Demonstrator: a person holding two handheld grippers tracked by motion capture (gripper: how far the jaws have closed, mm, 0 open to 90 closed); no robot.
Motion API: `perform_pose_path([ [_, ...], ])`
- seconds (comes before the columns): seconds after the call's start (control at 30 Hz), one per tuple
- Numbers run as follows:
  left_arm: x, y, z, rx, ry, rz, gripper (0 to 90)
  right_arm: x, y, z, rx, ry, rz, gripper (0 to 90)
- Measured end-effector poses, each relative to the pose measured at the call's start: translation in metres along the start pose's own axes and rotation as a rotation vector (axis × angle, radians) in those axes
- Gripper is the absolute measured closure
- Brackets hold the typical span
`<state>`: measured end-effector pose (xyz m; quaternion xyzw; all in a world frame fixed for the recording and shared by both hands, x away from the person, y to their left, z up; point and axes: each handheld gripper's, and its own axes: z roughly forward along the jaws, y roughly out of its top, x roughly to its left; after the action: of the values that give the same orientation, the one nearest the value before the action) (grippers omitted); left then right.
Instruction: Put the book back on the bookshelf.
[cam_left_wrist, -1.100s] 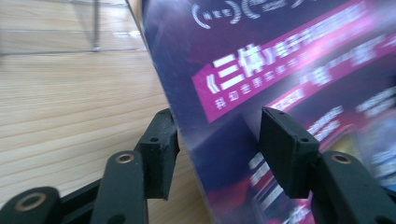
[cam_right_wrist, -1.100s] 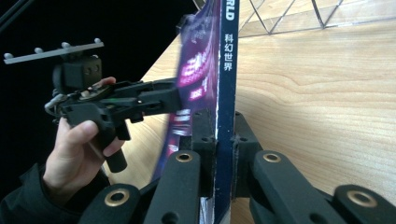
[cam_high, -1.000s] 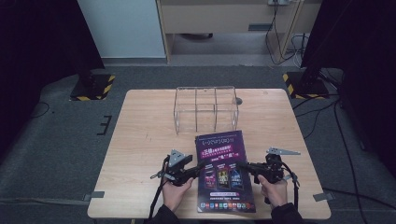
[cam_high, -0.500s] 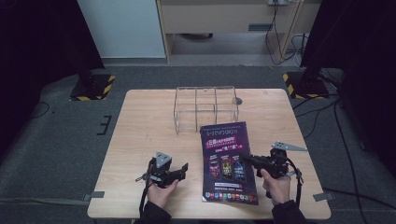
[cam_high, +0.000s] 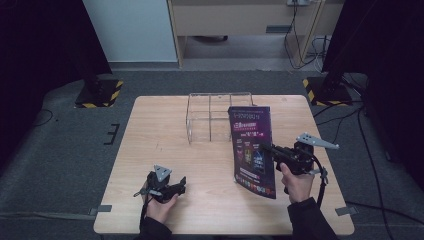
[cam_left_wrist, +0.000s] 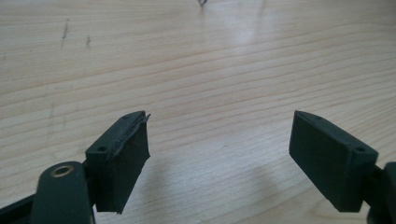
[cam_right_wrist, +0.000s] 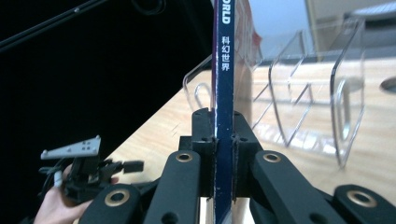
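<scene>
Magazine (cam_high: 252, 150) stands tilted above the table (cam_high: 150, 130), clamped by the right gripper (cam_high: 267, 150) just before the clear rack (cam_high: 212, 117); left gripper (cam_high: 181, 182), just opened, holds nothing. Keep the spine upright — line it with a slot before lowering.

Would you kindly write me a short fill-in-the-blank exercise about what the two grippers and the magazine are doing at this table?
1. The right gripper is shut on the ____ of the magazine.
2. The left gripper has just been opening, with ____ between its jaws.
3. Behind the magazine stands a clear ____ rack on the wooden table.

Missing words: spine; nothing; acrylic
</scene>
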<state>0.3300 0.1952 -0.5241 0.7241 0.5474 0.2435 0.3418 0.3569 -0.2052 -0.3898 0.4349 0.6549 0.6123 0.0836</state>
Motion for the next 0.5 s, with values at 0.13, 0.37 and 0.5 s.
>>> perform_pose_path([
  [0.13, 0.002, -0.002, 0.005, 0.023, 0.028, 0.010, 18.1, 0.004, 0.011, -0.001, -0.026, -0.033, -0.036, 84.3],
  [0.37, 0.005, -0.004, 0.009, 0.041, 0.042, 0.008, 16.9, 0.007, 0.029, -0.004, -0.085, -0.058, -0.054, 84.3],
  [0.5, 0.006, -0.005, 0.011, 0.052, 0.045, 0.000, 15.6, 0.010, 0.040, -0.006, -0.113, -0.074, -0.073, 84.3],
])
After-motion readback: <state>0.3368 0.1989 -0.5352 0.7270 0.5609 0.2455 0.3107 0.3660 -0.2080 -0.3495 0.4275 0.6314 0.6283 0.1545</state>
